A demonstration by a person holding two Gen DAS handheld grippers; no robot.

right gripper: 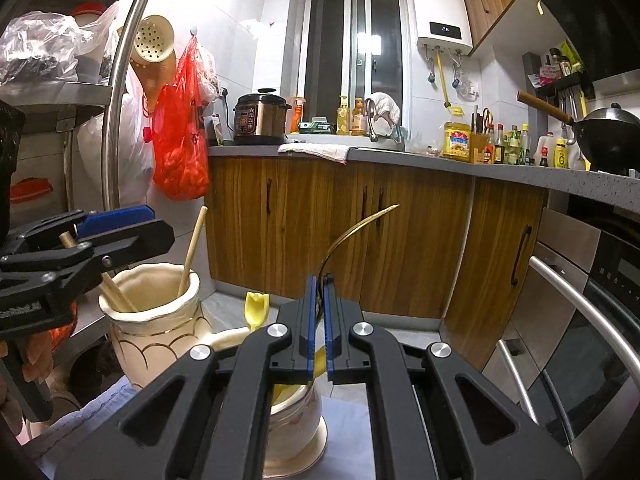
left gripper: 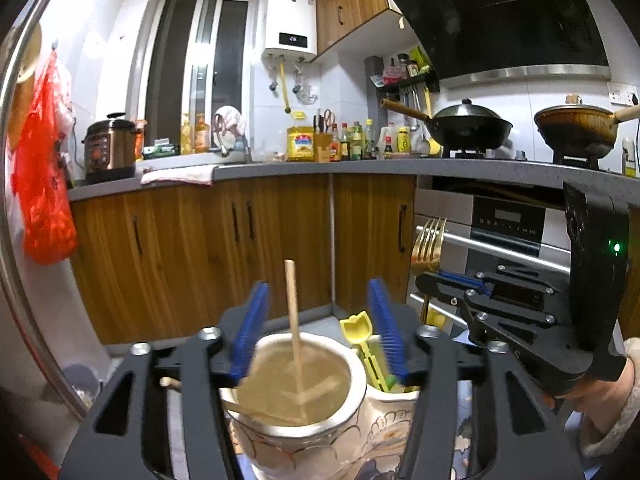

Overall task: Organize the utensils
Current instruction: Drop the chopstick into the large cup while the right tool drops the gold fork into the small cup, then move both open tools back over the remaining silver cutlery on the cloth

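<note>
The left gripper (left gripper: 320, 326) hangs with its blue pads spread wide apart, one on either side of the cream ceramic holder (left gripper: 298, 424) just below it, and has hold of nothing; a wooden chopstick (left gripper: 293, 320) stands upright out of that holder, rising between the two pads without touching either, and other wooden sticks lie slanted inside against the wall; in the right wrist view the same holder (right gripper: 156, 320) stands toward the left edge of the pale blue cloth (right gripper: 92, 412) that carries it, with the left gripper (right gripper: 116, 226) above its rim; the right gripper (right gripper: 319, 320) has its pads pressed almost together on the handle of a gold fork (right gripper: 352, 226), whose tines curve up and to the right; seen from the left wrist, the fork (left gripper: 430, 240) points tines upward above the right gripper (left gripper: 444, 276); directly beneath that gripper stands a second cream holder (right gripper: 296, 432), just beside the first; a yellow tulip-shaped utensil (right gripper: 256, 308) pokes up out of it; whether the two holders touch cannot be told; the fork's lower end is hidden behind the pads.
</note>
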